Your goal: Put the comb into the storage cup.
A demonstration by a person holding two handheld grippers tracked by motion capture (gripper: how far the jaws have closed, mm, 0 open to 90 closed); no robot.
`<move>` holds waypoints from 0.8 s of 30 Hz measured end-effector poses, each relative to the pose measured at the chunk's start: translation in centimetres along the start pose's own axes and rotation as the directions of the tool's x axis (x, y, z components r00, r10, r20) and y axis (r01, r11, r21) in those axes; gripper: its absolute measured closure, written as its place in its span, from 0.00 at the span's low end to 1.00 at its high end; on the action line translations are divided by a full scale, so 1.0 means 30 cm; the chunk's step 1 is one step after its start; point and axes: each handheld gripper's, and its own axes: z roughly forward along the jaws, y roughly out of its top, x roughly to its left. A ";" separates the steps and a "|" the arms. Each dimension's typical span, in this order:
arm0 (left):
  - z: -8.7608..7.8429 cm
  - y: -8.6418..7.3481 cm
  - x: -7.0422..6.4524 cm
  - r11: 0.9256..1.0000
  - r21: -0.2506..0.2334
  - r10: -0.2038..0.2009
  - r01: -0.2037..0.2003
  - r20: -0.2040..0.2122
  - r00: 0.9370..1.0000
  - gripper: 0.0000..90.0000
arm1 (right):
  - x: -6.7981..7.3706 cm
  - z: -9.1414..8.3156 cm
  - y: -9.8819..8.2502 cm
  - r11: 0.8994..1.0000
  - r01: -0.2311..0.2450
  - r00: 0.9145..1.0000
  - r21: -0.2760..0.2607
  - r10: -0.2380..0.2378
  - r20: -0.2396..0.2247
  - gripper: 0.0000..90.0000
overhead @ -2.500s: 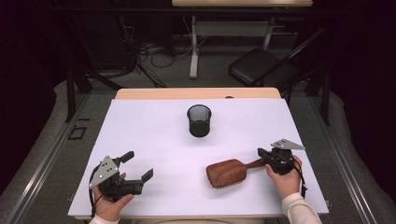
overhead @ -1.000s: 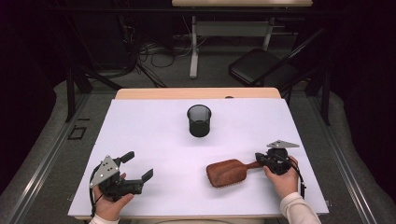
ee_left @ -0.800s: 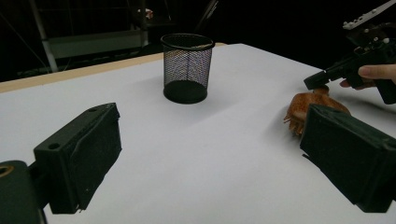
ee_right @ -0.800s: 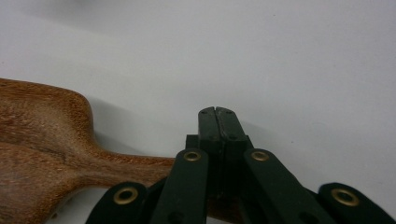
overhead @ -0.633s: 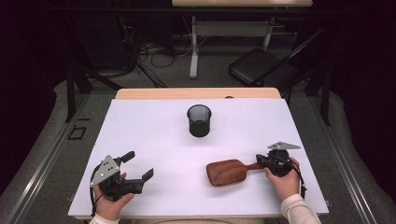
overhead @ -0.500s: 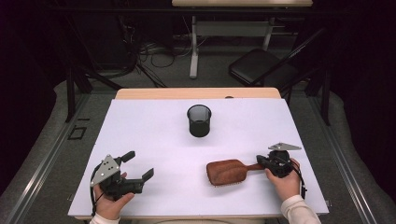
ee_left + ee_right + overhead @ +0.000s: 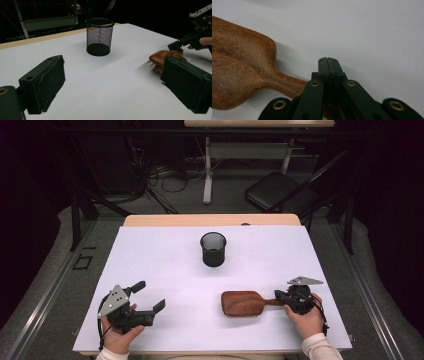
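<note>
though bristles-down on the white table (image 7: pixel 170 255) — wooden hairbrush (image 7: pixel 243 303), grained brown paddle; right gripper (image 7: pixel 283 298) pressed together over its handle.

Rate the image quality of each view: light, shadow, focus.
High view: white table evenly lit, surroundings dark, mesh cup sharp. Left gripper view: own jaws close and soft, cup crisp, faint shadow beside it. Right gripper view: hairbrush close and slightly soft, soft shadow under its handle.

My grippers are matte black: the left gripper (image 7: pixel 150 297) has blocky rectangular pads and a grey three-cornered plate; the right gripper (image 7: pixel 327 61) shows brass rivets on linked arms. My sleeves are white.
</note>
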 end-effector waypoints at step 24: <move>-0.001 0.000 0.001 1.000 0.001 0.000 0.000 -0.003 1.000 0.06 | 0.043 -0.038 -0.032 0.999 -0.002 0.999 0.039 0.004 -0.049 1.00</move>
